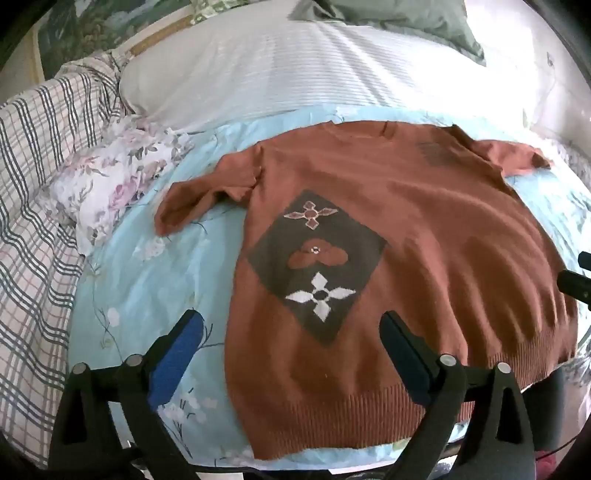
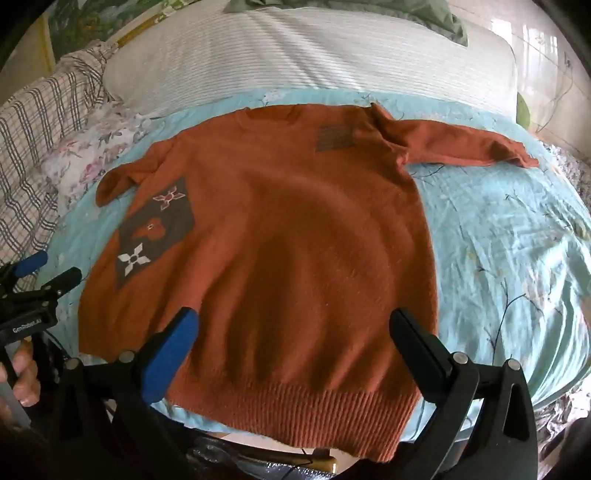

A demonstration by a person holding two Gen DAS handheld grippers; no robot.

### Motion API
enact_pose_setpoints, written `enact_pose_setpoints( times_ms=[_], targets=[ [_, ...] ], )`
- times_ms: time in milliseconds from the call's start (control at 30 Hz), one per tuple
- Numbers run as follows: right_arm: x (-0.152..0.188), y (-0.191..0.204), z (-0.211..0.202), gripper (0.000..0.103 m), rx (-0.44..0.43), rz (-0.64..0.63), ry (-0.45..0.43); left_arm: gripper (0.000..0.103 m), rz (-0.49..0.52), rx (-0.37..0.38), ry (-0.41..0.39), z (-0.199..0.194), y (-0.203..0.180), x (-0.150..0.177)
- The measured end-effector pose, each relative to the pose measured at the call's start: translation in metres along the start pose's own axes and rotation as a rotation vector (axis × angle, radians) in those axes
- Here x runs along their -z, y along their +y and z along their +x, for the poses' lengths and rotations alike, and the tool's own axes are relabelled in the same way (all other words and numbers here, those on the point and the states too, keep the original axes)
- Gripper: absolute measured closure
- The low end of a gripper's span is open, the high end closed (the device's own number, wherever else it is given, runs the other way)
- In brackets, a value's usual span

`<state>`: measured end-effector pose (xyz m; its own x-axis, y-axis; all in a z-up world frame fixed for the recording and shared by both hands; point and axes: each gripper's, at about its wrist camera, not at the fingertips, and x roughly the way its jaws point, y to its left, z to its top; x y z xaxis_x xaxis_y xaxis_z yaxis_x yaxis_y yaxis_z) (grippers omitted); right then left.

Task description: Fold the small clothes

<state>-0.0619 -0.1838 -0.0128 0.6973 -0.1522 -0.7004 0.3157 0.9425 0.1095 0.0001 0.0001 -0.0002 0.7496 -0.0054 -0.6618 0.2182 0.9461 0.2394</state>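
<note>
A rust-orange knit sweater (image 1: 424,236) lies flat on the light blue floral sheet (image 1: 147,280), hem toward me, with a dark diamond patch (image 1: 317,258) on its left side. It also shows in the right wrist view (image 2: 295,229). Its left sleeve (image 1: 192,199) is bunched; its right sleeve (image 2: 461,144) stretches out to the right. My left gripper (image 1: 291,325) is open and empty above the hem's left part. My right gripper (image 2: 295,325) is open and empty above the hem's middle. The left gripper (image 2: 40,273) also shows at the left edge of the right wrist view.
A white striped pillow (image 2: 295,55) lies beyond the sweater. A plaid blanket (image 1: 37,184) and a floral cloth (image 1: 110,184) lie at the left. A green cloth (image 1: 406,22) lies at the far end. The bed's front edge is just below the hem.
</note>
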Motion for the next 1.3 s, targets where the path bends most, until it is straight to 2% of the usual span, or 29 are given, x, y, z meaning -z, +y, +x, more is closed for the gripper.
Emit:
enact_pose_setpoints(
  times_ms=[100,133,167,300,767,1300],
  targets=[
    [0.003,-0.008,-0.006,0.0,-0.043,0.015,-0.007,0.005,-0.029,0.024,0.015,-0.004,-0.003,0.002],
    [0.003,-0.005,-0.007,0.0,-0.031,0.002,0.004,0.005,-0.031,0.029,0.011,-0.009,-0.002,0.002],
    [0.0,-0.004,-0.006,0.0,-0.031,0.002,0.029,0.005,0.004,0.014,0.048,-0.006,-0.01,-0.003],
    [0.0,0.001,-0.003,0.0,-0.018,-0.017,0.049,0.005,-0.015,0.062,0.083,-0.001,-0.004,0.001],
    [0.003,0.002,-0.004,0.0,-0.036,-0.009,0.048,0.005,-0.011,0.028,0.101,0.006,-0.009,0.002],
    [0.005,0.005,0.002,0.0,-0.068,-0.01,0.069,0.005,-0.034,0.057,0.131,0.015,-0.004,0.006]
  ],
)
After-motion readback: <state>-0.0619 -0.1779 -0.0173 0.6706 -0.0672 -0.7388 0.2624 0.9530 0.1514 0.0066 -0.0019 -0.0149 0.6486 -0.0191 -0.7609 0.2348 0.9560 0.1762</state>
